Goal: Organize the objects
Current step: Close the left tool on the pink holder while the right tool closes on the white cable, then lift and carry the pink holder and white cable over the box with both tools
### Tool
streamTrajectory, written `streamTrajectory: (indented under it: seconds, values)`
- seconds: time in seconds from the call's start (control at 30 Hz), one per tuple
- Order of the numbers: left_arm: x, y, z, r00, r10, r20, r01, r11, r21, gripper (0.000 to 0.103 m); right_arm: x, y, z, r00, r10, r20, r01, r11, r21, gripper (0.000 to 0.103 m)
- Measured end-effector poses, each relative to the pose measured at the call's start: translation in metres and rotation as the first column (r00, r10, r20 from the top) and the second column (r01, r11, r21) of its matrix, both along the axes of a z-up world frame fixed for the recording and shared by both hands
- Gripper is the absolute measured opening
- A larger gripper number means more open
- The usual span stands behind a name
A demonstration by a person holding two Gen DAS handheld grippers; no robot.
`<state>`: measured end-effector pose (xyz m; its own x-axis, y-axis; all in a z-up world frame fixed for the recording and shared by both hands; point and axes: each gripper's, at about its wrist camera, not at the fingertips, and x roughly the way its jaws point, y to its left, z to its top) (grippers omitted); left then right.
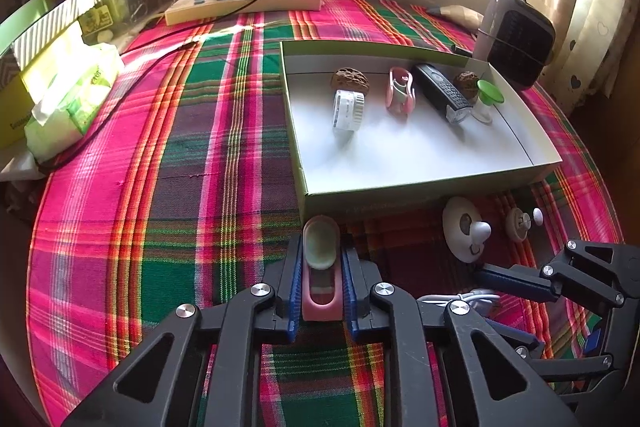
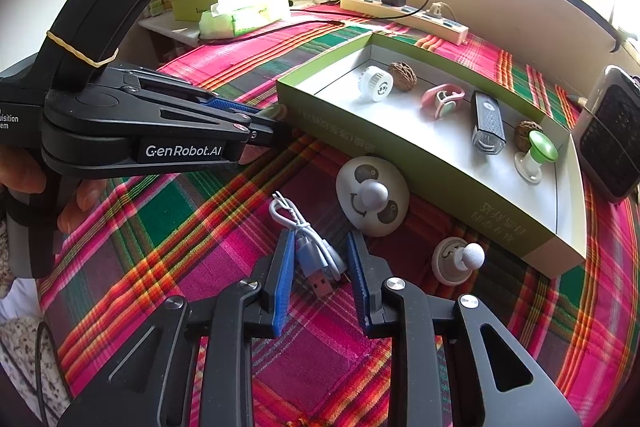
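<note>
My left gripper (image 1: 320,251) is shut on a pink case with a pale green lid (image 1: 321,267), held just before the near wall of the green-and-white box (image 1: 400,201). It also shows in the right wrist view (image 2: 276,123). My right gripper (image 2: 320,251) is open around a coiled white USB cable (image 2: 316,259) on the plaid cloth. In the box lie a white roll (image 1: 348,111), two walnuts (image 1: 349,79), a pink case (image 1: 400,91), a black light (image 1: 442,93) and a green-topped stand (image 1: 488,101).
A white face-shaped dome (image 2: 372,199) and a small white knob (image 2: 458,261) lie on the cloth before the box. A power strip (image 1: 244,5) with charger, tissue pack (image 1: 72,99) and a small heater (image 1: 516,39) stand around the table edge.
</note>
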<state>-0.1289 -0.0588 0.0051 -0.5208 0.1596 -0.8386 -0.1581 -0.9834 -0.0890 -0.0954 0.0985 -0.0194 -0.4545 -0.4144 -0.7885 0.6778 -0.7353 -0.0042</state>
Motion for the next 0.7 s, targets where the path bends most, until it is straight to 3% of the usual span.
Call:
streamTrajectory:
  seconds: [0.7]
  values:
    - [0.013,-0.001,0.012,0.999,-0.012,-0.036,0.012,1.0,0.006,0.016,0.004,0.011,0.013,0.999,-0.04,-0.016,0.04,0.998,-0.051,0.027]
